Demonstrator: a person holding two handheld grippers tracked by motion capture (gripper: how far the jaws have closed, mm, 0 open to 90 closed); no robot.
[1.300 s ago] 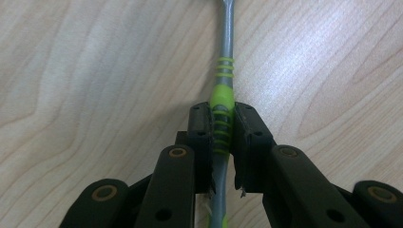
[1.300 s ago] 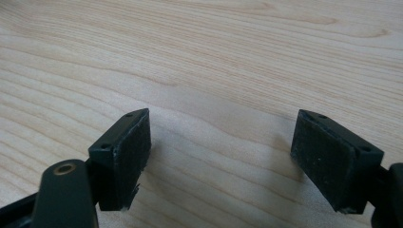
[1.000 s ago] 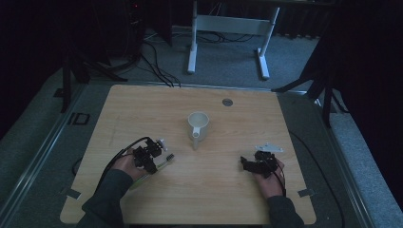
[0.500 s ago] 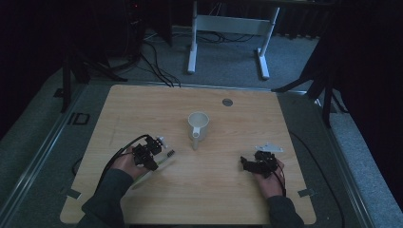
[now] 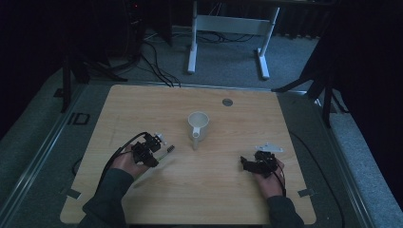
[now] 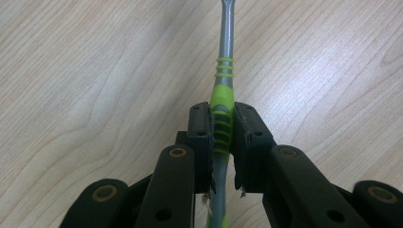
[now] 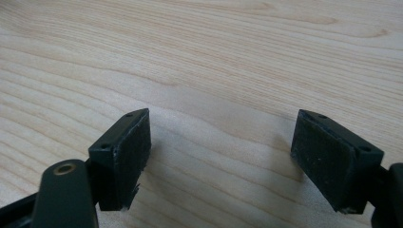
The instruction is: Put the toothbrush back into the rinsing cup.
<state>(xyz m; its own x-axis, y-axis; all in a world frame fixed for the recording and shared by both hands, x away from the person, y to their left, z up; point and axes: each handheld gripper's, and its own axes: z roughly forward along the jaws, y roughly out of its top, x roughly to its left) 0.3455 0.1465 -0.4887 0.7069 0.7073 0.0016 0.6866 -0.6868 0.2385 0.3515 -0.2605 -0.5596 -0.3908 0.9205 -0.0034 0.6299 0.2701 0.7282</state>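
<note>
My left gripper (image 6: 222, 137) is shut on a toothbrush (image 6: 223, 85) with a green and grey handle, the pads clamping the ribbed green part. The grey neck runs forward past the jaws over the wood. In the high view the left gripper (image 5: 154, 145) is at the table's left, with the toothbrush (image 5: 168, 149) sticking out towards the middle. A white mug (image 5: 197, 124) stands upright at the table's centre, handle towards me, a hand's width right of the brush tip. My right gripper (image 7: 221, 152) is open over bare wood with nothing between its pads. The right gripper (image 5: 248, 164) sits at the front right, pointing left.
A wooden table (image 5: 142, 104) carries a small round metal grommet (image 5: 227, 101) near its far edge. Beyond the table stands a white metal frame (image 5: 228, 24) with cables on the grey floor. Tape marks sit at the table's front corners.
The left gripper has shifted slightly with the toothbrush in it, and a long shadow now lies on the wood below it. The right gripper has stayed put.
</note>
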